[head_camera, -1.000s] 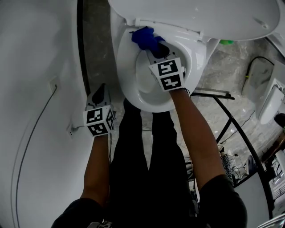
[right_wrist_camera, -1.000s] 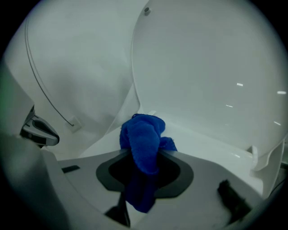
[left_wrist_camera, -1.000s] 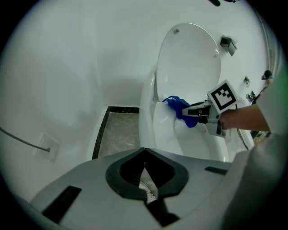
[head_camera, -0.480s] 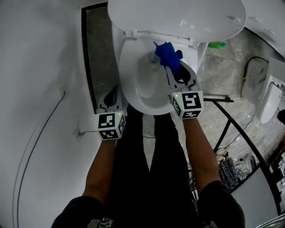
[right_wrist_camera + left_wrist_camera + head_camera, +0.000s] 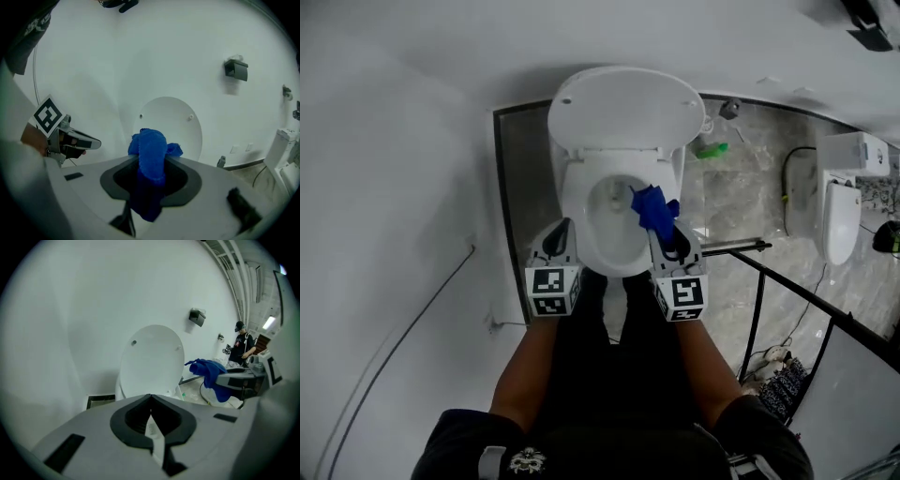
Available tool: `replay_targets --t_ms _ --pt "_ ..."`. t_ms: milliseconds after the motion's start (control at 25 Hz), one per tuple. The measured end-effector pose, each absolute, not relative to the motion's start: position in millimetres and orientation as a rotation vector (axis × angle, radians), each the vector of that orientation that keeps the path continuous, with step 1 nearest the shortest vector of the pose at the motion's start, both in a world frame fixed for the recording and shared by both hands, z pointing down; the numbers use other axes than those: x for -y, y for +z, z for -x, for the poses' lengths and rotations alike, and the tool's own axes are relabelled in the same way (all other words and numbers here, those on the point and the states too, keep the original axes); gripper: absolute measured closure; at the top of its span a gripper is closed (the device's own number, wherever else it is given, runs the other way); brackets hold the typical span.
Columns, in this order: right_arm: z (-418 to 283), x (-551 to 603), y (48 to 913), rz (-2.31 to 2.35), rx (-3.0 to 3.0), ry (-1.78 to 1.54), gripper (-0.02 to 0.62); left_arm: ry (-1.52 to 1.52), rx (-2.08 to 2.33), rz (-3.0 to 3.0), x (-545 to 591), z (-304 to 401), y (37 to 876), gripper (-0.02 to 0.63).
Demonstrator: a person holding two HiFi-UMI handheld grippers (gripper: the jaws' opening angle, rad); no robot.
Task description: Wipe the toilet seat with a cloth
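Observation:
The white toilet [image 5: 581, 202] stands with its lid [image 5: 623, 108] raised against the wall. My right gripper [image 5: 661, 225] is shut on a bunched blue cloth [image 5: 654, 208], held over the right front of the seat. The right gripper view shows the cloth [image 5: 150, 154] pinched between the jaws, with the lid [image 5: 171, 124] behind it. My left gripper [image 5: 559, 236] hovers at the bowl's left front, shut with nothing in it. From the left gripper view, its jaws [image 5: 150, 397] meet in front of the lid [image 5: 152, 359], and the cloth [image 5: 211, 373] hangs off to the right.
A second white fixture [image 5: 839, 211] stands at the right behind a black metal railing [image 5: 759, 309]. A green object [image 5: 710, 150] lies on the marble floor beside the toilet. A thin cable [image 5: 403, 328] runs over the white surface at left. A person [image 5: 241, 341] stands far off.
The right gripper drew the cloth from the rear of the seat back to the front right. The left gripper came in beside the bowl. The head view rose and now shows the whole toilet.

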State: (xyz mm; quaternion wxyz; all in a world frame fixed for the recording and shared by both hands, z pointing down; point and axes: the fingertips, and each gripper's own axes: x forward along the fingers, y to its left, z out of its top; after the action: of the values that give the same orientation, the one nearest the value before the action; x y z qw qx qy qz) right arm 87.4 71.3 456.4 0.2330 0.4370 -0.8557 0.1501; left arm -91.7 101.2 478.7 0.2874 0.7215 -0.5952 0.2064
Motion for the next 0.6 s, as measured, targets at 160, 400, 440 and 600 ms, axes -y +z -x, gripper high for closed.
replay_targets --t_ms 160,400,440,600 --pt "-93.8 -86.2 414.0 -1.239 2.341 0.36 0.479 0.551 1.577 -2.022 -105.4 81.7 434.0 0.595" --pt "-103.9 -107.8 360.9 -1.253 2.372 0.303 0.482 0.537 1.591 -2.076 -121.7 66.5 372.9 0.595" --pt "-105.6 -111.9 354.1 -1.24 2.383 0.292 0.482 0.538 1.601 -2.087 -124.9 63.0 363.6 0.595" --pt "-117.2 -117.5 328.3 -1.22 2.443 0.242 0.482 0.57 1.653 -2.145 -126.6 46.0 333.3 0.595"
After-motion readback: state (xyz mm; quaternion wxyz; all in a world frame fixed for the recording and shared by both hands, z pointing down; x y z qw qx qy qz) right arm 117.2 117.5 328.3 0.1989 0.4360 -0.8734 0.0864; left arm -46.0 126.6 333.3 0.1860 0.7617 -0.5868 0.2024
